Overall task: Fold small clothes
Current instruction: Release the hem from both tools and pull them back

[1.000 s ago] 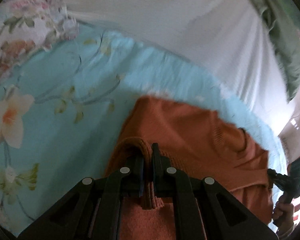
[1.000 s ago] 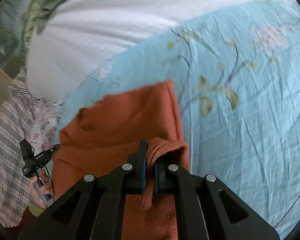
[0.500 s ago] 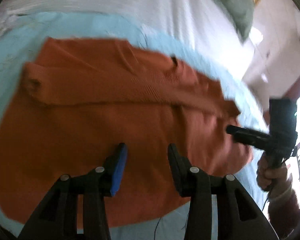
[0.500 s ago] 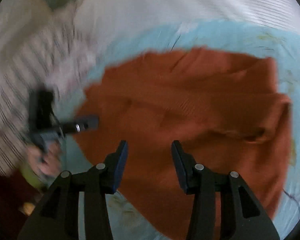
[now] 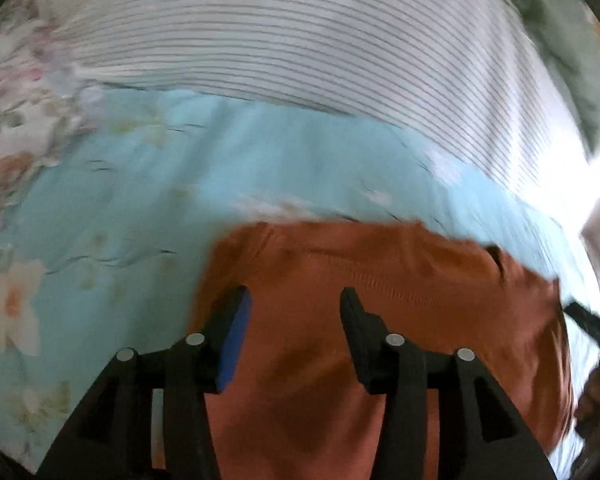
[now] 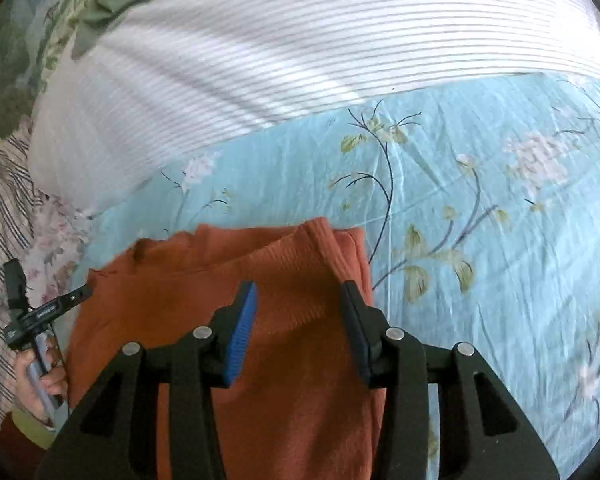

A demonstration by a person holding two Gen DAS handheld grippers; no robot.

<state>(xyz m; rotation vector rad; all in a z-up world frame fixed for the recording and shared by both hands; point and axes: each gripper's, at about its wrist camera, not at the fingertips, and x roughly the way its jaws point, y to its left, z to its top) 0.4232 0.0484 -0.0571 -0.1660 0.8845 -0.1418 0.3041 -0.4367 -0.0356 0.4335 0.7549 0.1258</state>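
An orange knit sweater (image 5: 380, 288) lies folded on a light blue floral bedsheet (image 5: 120, 208). My left gripper (image 5: 292, 304) is open and empty, its jaws wide apart just above the sweater's left part. In the right wrist view the sweater (image 6: 204, 280) shows a folded ribbed edge near its top right corner. My right gripper (image 6: 298, 300) is open and empty above that right part. The other gripper (image 6: 40, 312) shows at the sweater's left edge, held in a hand.
A white striped pillow or duvet (image 6: 260, 60) lies beyond the sweater. Green fabric (image 6: 60, 20) sits at the far left of the right wrist view. Floral and striped cloth (image 6: 12, 208) lies at the bed's left side. The blue sheet (image 6: 500, 220) stretches to the right.
Both grippers let go of the sweater's edges a second ago and opened. They swung over the sweater and now hover level above its left and right parts.
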